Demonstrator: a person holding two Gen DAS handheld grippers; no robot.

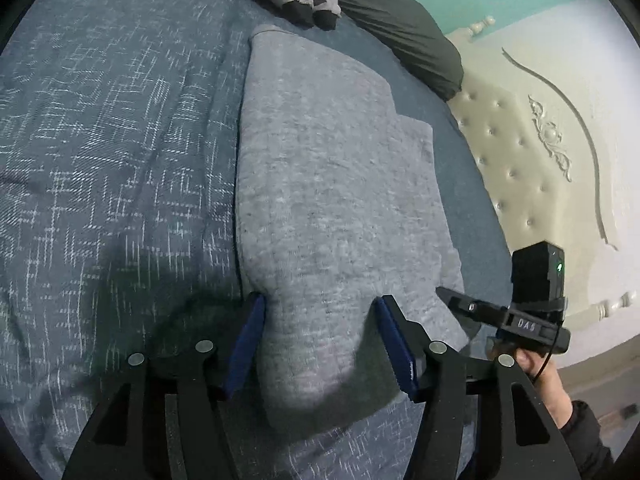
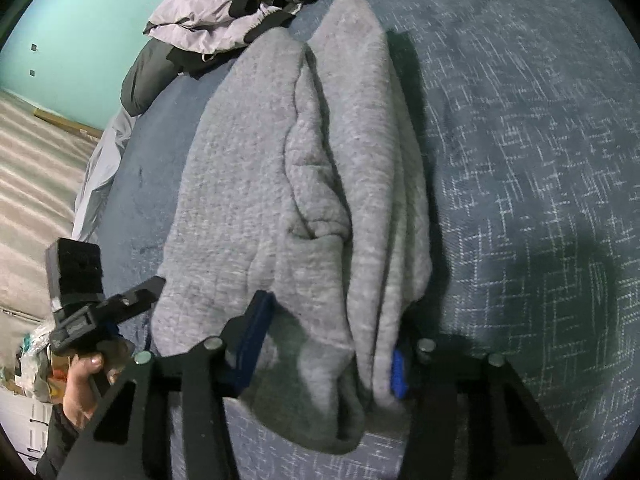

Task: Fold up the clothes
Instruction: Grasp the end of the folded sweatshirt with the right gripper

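Both cams sit right behind their own claw, tilted down and up close over the grey garment (image 1: pixel 332 200) on the blue bedspread (image 1: pixel 100 160). Left wrist view catches the right gripper (image 1: pixel 472 304) off to its right; right wrist view catches the left gripper (image 2: pixel 136 296) off to its left, so both share that garment.
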